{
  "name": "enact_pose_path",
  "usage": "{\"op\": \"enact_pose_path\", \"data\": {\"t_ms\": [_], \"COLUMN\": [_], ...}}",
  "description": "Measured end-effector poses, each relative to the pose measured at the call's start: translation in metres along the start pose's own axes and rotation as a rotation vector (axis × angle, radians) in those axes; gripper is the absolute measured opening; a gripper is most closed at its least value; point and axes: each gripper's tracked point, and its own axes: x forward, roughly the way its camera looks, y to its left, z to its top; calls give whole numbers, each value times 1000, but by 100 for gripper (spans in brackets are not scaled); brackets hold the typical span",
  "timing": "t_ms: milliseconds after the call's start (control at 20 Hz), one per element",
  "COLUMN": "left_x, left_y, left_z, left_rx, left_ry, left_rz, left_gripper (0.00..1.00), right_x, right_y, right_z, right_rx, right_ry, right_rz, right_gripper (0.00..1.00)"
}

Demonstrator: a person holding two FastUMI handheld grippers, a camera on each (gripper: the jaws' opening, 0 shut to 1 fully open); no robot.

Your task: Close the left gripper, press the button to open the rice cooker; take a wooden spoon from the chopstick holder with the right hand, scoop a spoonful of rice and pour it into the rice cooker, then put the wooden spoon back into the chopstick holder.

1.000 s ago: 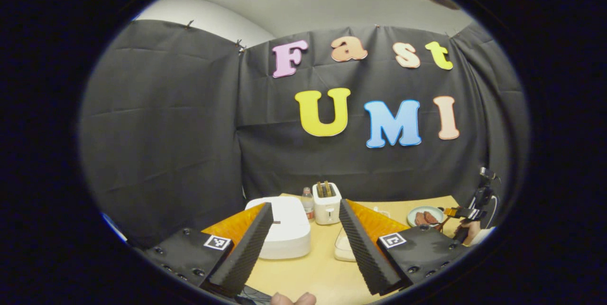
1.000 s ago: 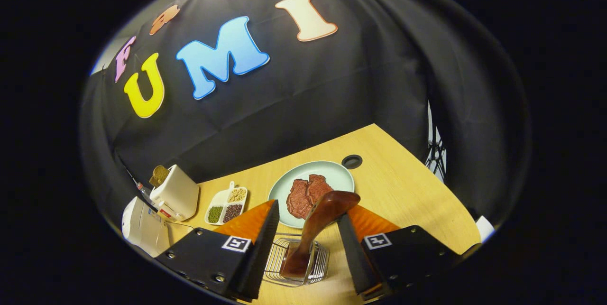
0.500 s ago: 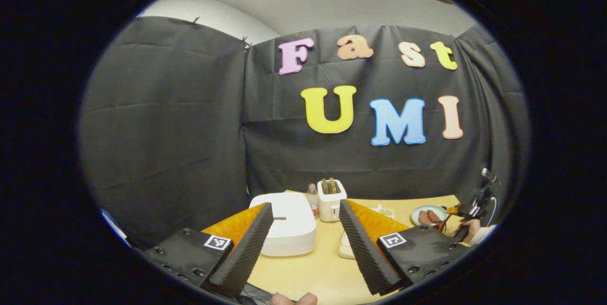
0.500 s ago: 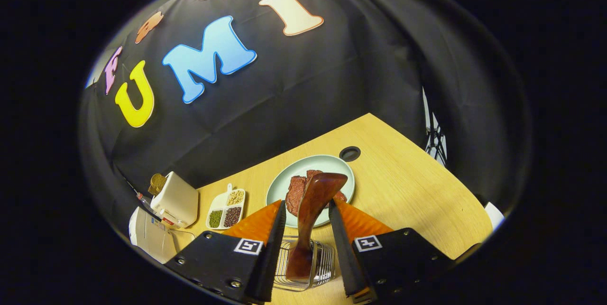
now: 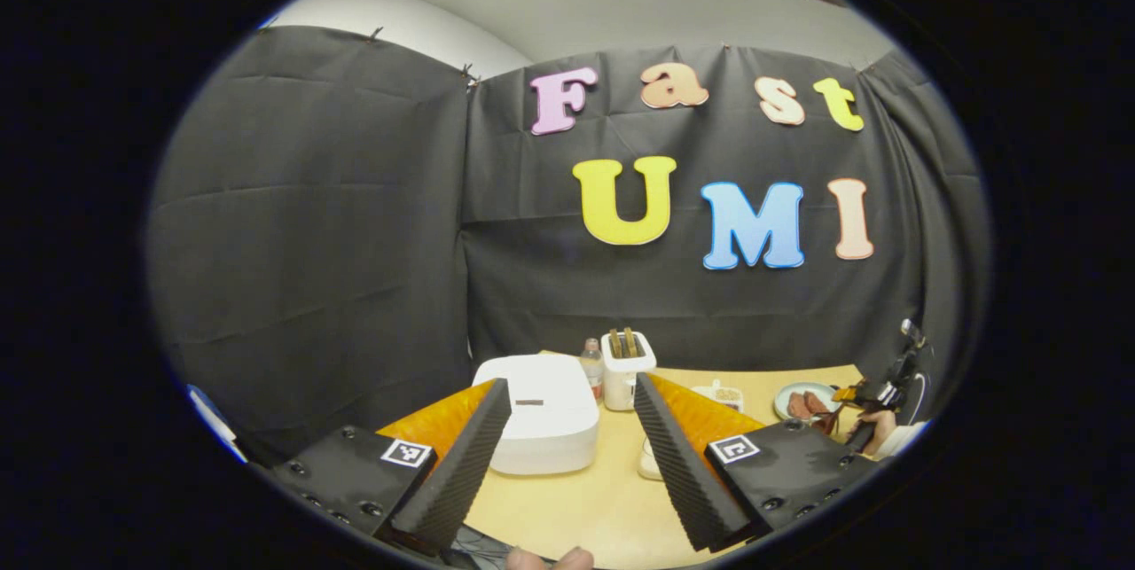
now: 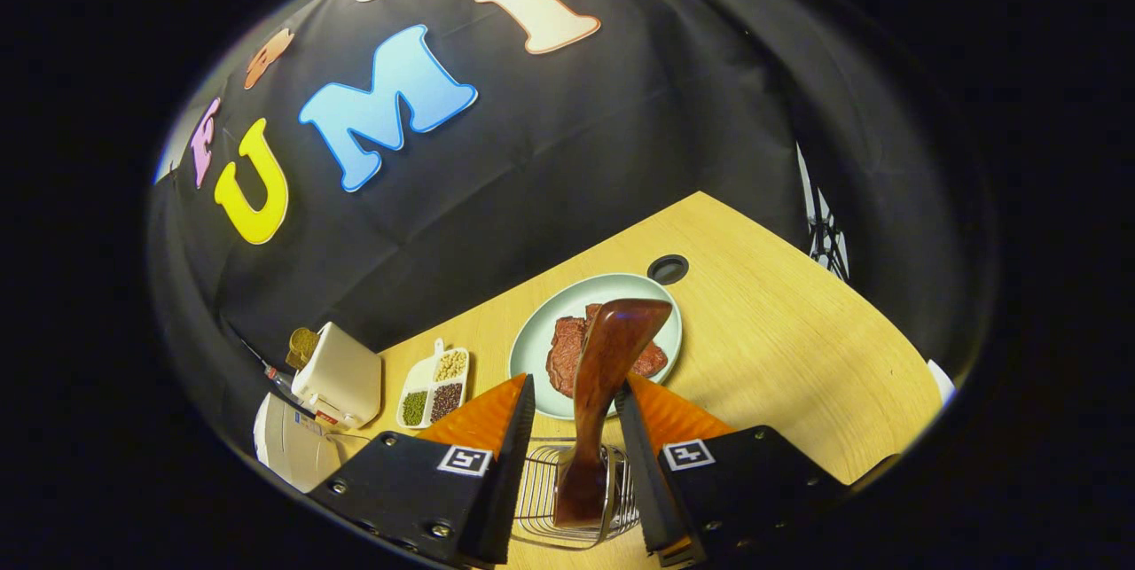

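The white rice cooker (image 5: 541,415) sits on the table with its lid down, just beyond my left gripper (image 5: 570,386), which is open and holds nothing. A dark wooden spoon (image 6: 607,357) stands in the wire chopstick holder (image 6: 541,499). My right gripper (image 6: 576,381) straddles the spoon's handle with its jaws narrowed; the handle lies against the right finger and a gap shows on the left side. The rice cooker (image 6: 288,450) is at the lower left of the right gripper view. Far right in the left gripper view, the right gripper (image 5: 864,393) is held by a hand.
A toaster (image 5: 628,364) and a small bottle (image 5: 591,366) stand behind the cooker. A white dish (image 5: 650,462) peeks from behind my left gripper's right finger. A divided dish of beans (image 6: 432,384), a plate (image 6: 532,348) of meat (image 6: 567,353) and a table hole (image 6: 667,269) lie beyond the holder.
The right gripper's jaws narrowed around the spoon handle and the spoon stands more upright. The left gripper drew back slightly from the rice cooker, still open.
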Motion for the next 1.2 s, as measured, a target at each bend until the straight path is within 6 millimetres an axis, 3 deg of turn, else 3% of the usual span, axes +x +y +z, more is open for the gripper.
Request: {"op": "enact_pose_path", "data": {"t_ms": [50, 100, 450, 1000, 1150, 1200], "left_x": [1, 0, 15, 31, 58, 71], "left_y": [1, 2, 12, 32, 38, 39], "left_z": [0, -2, -8, -5, -15, -16], "left_rx": [4, 7, -13, -61, -24, -18], "left_ry": [1, 2, 18, 14, 29, 31], "left_rz": [3, 4, 11, 26, 32, 33], "left_gripper": [96, 97, 100, 100, 99, 93], "right_x": [1, 1, -14, -51, -58, -61], "right_y": [-6, -6, 4, 31, 37, 40], "right_z": [-3, -4, -3, 29, 36, 38], "right_rx": [18, 35, -35, -136, -156, -159], "right_ry": [11, 20, 14, -68, -80, -79], "right_rz": [-26, -23, 5, 24, 29, 33], "right_gripper": [56, 21, 16, 13, 13, 13]}}
